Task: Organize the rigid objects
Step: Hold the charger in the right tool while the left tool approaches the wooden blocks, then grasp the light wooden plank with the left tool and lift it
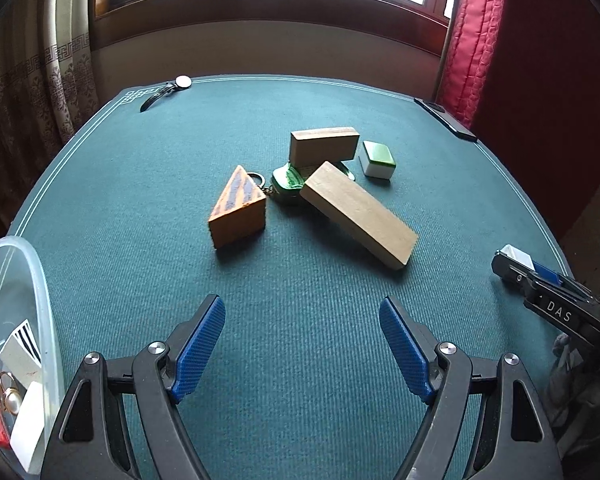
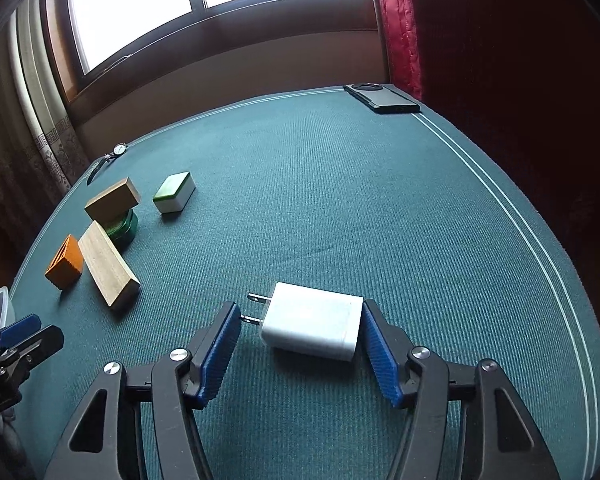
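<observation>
My right gripper [image 2: 299, 307] is shut on a white plug charger [image 2: 312, 322], which lies low over the green table [image 2: 340, 200]. One pad presses the charger's flat end and the other pad meets a prong. My left gripper [image 1: 301, 302] stands open with nothing between its pads. Ahead of it is a cluster: an orange wedge [image 1: 238, 212], a long wooden block [image 1: 358, 214] leaning on a green tin [image 1: 286, 182], and a short wooden block [image 1: 324, 144] on top of the tin. A green-and-white tile [image 1: 377, 159] sits beside them.
A clear plastic tub [image 1: 40, 300] at the near left holds several small items. A wristwatch [image 1: 172, 88] lies at the far left table edge. A dark phone [image 2: 382, 98] rests at the far right corner beside a red curtain [image 2: 400, 20].
</observation>
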